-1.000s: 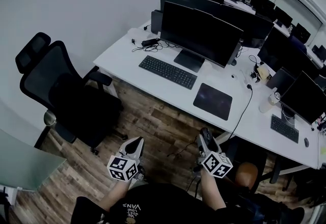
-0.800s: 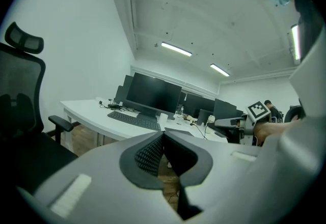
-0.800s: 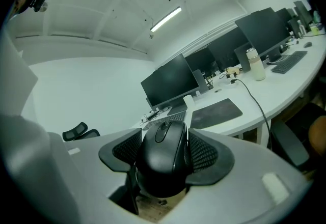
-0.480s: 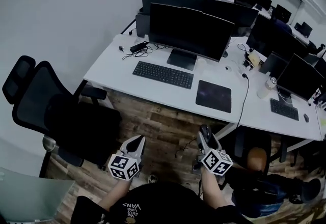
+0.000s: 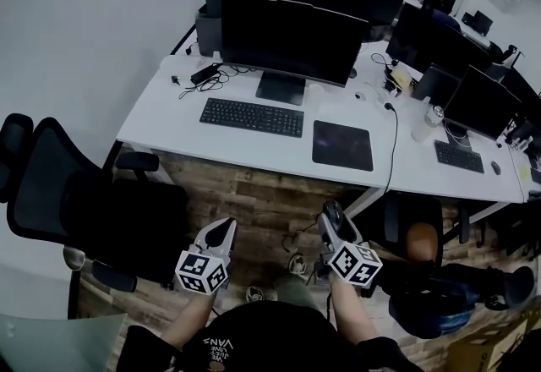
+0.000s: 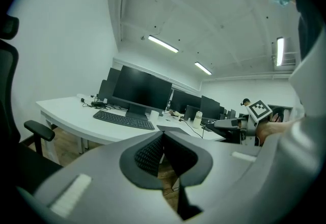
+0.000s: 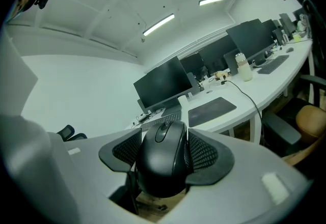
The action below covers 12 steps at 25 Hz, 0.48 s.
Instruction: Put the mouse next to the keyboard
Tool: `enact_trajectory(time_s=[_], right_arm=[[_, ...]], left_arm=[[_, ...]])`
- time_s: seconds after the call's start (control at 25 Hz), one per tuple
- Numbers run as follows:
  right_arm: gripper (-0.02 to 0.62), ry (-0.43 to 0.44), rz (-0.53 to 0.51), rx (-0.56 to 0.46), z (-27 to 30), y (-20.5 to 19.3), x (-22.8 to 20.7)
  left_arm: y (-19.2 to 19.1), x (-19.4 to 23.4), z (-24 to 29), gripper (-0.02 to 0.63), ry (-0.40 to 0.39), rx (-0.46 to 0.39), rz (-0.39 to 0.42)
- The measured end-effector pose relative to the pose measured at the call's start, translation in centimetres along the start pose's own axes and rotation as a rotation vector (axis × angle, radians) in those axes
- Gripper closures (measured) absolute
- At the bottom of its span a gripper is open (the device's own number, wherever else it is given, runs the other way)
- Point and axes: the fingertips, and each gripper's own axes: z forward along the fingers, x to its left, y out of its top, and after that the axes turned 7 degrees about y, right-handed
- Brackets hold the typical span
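Pinches a black mouse point(image 7: 162, 169) by its flanks in the right hand-held gripper point(image 7: 164, 142), pads pressed against both sides, wheel end pointing forward along the jaws. Carries the left hand-held gripper point(image 6: 163, 147) pressed together on nothing, low and alongside the right one. Hangs with both over the wooden floor point(image 5: 254, 193), well short of the counter point(image 5: 161, 121), so the mouse is in the air and not yet near its place.

Ahead and a little to the left of the loaded gripper, close to the counter's front edge: the keyboard point(image 5: 252, 117), long axis parallel to that edge, just in front of the monitor point(image 5: 292, 39). Past the keyboard's right end: a strip of bare counter, then the dark mouse pad point(image 5: 342, 144).

Calls, on this layout, for a forward reach with the right arm, the nearer one and the one already loaded, slightly leftward toward that strip. Best set down with the mouse's long axis square to the keyboard's. Worth minding the black cable point(image 5: 390, 150) draped over the front edge right of the pad.
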Motion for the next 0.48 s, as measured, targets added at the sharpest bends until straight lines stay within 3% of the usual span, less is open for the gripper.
enact_trajectory(time_s=[0.48], right_arm=[[0.309,0.028,0.013,0.015,3.9,2.2,-3.2]], left_arm=[[0.9,-1.8,5.4,0.603,0.004,0.021,0.025]])
